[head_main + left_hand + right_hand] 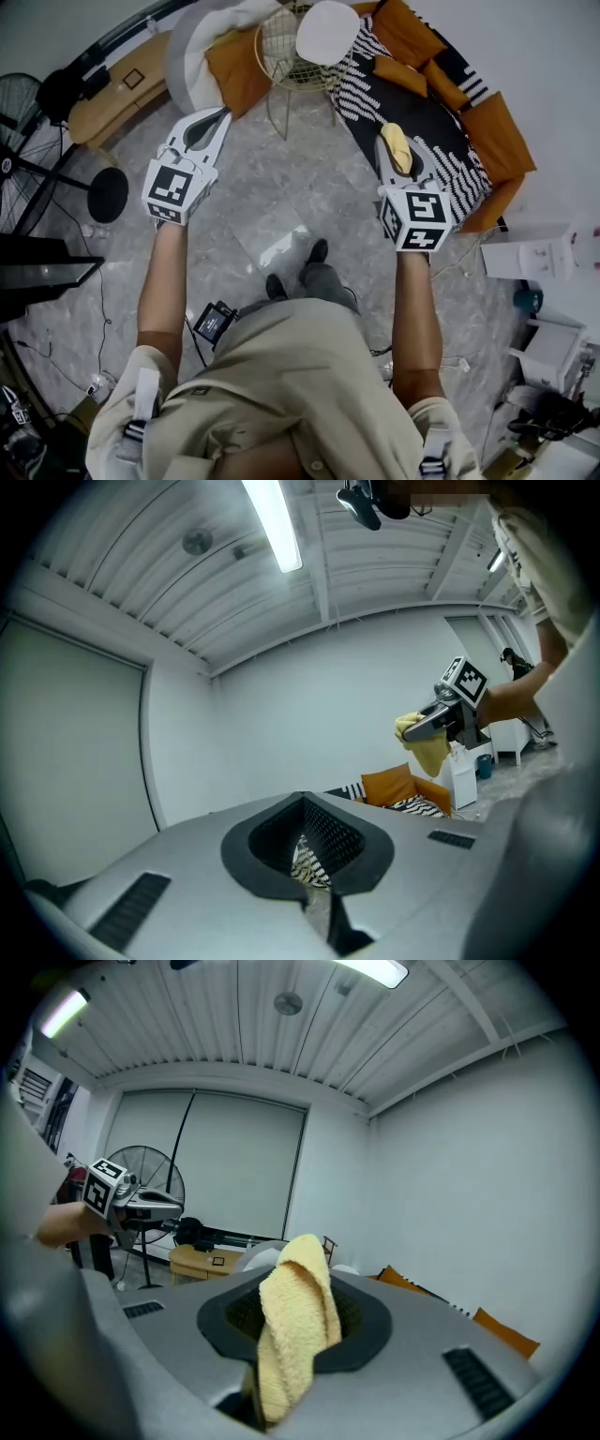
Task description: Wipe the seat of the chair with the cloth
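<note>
The right tongs are clenched on the yellow cloth. The cloth is folded and stands up out of the jaws. The left tongs have their jaws together, with nothing between them. Both tongs are held out above the grey floor, well apart from each other. The chair, a wire frame with a round white seat, stands further ahead, between the lines of the two tongs. The cloth is apart from the seat. In the head view, an orange sofa with a striped throw shows behind the right tongs. A fan stands at the left.
</note>
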`<move>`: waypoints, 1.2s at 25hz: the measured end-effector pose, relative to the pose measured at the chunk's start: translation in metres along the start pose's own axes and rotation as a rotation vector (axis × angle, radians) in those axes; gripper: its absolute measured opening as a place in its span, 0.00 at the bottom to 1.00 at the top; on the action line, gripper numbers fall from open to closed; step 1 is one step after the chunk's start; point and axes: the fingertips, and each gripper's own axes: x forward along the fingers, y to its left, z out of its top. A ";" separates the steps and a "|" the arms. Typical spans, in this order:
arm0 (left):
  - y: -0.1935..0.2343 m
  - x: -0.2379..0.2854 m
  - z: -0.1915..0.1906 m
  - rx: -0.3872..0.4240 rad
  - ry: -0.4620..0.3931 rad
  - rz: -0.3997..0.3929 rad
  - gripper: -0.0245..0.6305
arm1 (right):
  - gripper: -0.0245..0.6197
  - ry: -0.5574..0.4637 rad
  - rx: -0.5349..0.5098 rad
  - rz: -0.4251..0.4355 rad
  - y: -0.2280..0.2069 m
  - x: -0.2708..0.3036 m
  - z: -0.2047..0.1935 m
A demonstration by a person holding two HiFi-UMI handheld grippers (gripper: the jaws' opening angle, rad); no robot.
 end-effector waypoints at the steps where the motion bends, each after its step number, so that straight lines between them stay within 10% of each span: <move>1: 0.001 0.006 -0.002 0.002 0.001 -0.003 0.06 | 0.19 0.002 0.000 -0.001 -0.004 0.005 0.000; 30: 0.059 0.245 -0.021 0.028 0.158 0.123 0.06 | 0.19 -0.013 0.054 0.204 -0.161 0.240 -0.014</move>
